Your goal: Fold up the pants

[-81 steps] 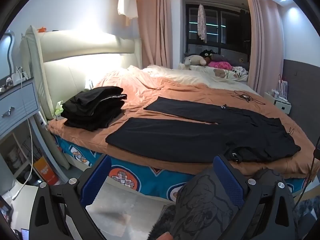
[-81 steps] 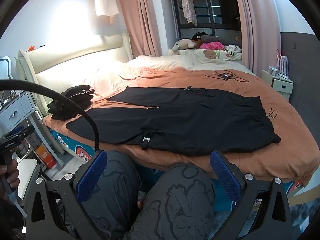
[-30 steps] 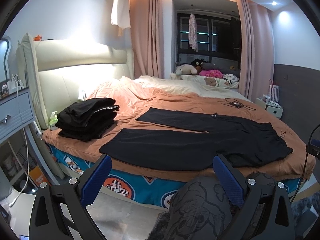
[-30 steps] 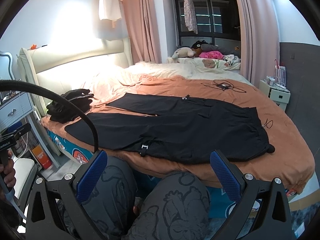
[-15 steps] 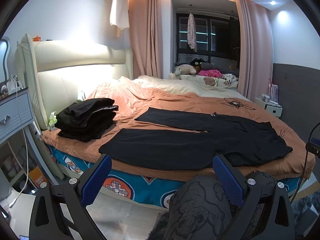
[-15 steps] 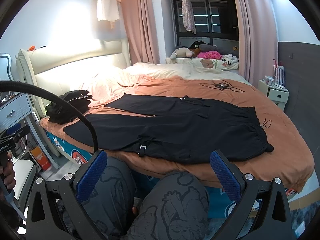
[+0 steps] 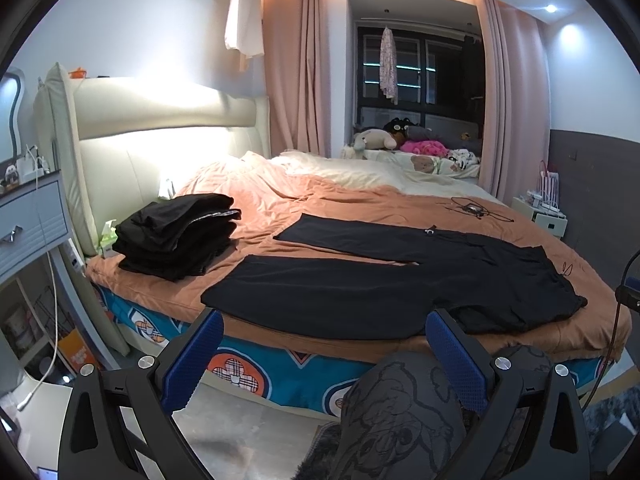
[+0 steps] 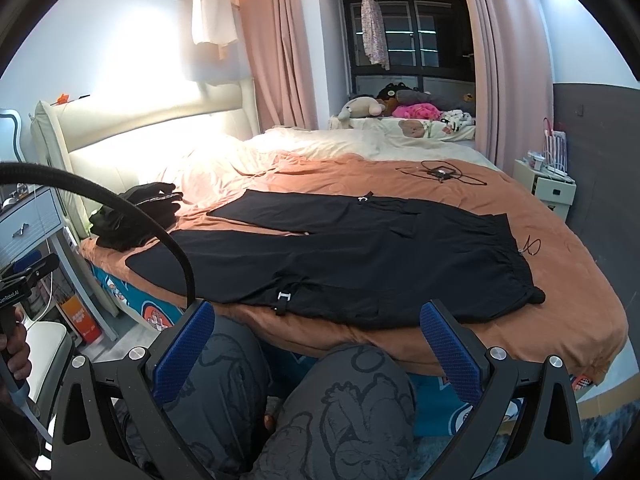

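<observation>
The black pants (image 7: pixel 400 280) lie flat and unfolded on the orange bedspread (image 7: pixel 360 204), legs spread apart toward the headboard (image 7: pixel 160 120), waistband toward the foot of the bed. In the left wrist view the left tool (image 7: pixel 320 360) hides the pants' near edge behind its blue textured pads; its jaws stand wide apart, gripping nothing. The right tool (image 8: pixel 316 344) is likewise spread and empty, held short of the bed above the person's patterned knees (image 8: pixel 340 412). Only the right view shows a white buckle (image 8: pixel 283 297) on the pants' near hem and a black curved cable (image 8: pixel 120 204) crossing the stack of folded dark clothes (image 7: pixel 176 232) beside the headboard.
</observation>
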The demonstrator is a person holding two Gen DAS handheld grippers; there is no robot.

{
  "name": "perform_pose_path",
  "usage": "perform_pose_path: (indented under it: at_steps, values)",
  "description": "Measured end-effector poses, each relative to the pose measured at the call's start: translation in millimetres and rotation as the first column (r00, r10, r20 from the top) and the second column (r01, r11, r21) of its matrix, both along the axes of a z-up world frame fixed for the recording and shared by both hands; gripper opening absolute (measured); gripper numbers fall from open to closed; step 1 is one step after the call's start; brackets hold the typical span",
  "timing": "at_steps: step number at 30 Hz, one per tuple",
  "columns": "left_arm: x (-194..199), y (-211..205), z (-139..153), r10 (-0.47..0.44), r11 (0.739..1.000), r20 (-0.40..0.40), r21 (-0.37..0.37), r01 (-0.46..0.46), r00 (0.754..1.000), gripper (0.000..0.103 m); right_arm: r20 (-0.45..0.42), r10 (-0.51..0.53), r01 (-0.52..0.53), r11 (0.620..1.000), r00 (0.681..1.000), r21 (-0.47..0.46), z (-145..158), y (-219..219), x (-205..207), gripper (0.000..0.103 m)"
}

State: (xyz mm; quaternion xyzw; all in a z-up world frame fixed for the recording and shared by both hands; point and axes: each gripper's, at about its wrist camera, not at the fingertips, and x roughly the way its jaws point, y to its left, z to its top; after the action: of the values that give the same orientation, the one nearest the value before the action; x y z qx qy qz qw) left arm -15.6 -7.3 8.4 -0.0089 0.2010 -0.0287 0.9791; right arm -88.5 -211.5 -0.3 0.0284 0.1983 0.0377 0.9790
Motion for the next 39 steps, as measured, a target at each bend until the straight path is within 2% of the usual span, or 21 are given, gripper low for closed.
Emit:
perform_pose_path:
  at_steps: [9,17,25,39]
  values:
    - [16.1,8.3,-2.9,0.021,1.000,-0.019,-0.015,-0.021,1.000,0.102,-0.006,-0.019,0.019,1.000,1.000,0.014,-3.3,-6.0,9.7,0.103]
    - [47.0,16.7,-11.7,0.045,0.999,-0.057,-0.029,-0.047,0.997,0.102,-0.035,-0.060,0.062,0.997,0.998,0.041,-7.8,-21.1,31.8,0.103]
    - [79.7,30.1,-17.0,0.073,0.997,-0.085,-0.028,-0.076,0.994,0.102,-0.022,-0.102,0.103,0.993,0.995,0.054,-9.4,-38.8,45.9,0.103]
    - [138.4,45.4,-46.1,0.133,0.990,-0.189,-0.029,-0.141,0.973,0.101,-0.113,-0.202,0.212,0.974,0.973,0.086,-27.8,-53.7,84.6,0.103]
